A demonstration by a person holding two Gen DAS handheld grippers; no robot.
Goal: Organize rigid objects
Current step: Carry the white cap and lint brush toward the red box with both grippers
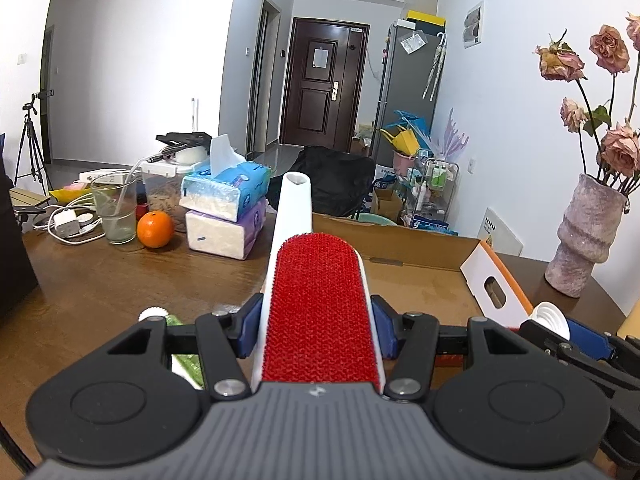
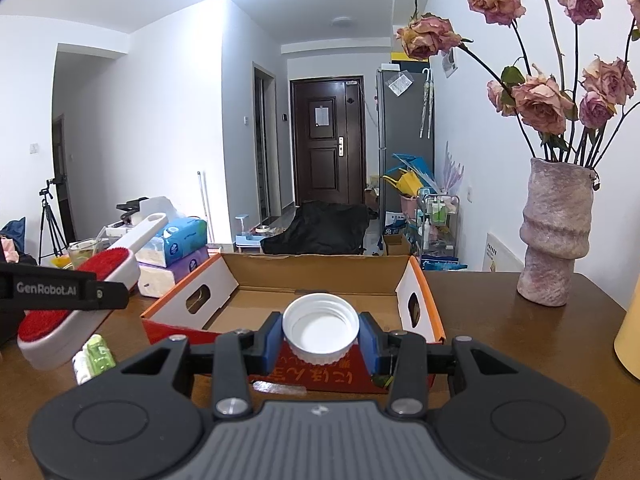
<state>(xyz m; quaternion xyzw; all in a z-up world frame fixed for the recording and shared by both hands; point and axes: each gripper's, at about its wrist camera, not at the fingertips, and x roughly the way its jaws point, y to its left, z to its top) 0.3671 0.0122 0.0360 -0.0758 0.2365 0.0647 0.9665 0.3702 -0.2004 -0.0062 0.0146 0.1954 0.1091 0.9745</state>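
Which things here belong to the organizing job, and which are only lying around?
Job: lint brush in left tongs; white cap in right tongs; cardboard box.

Lying about: orange, tissue packs, glass, vase.

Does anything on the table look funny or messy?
A little. The top tissue pack sits crooked on the purple tissue pack under it, its end hanging past the edge. White cables and chargers lie tangled beside the glass. The roses in the vase look dried and droopy. Nothing looks spilled.
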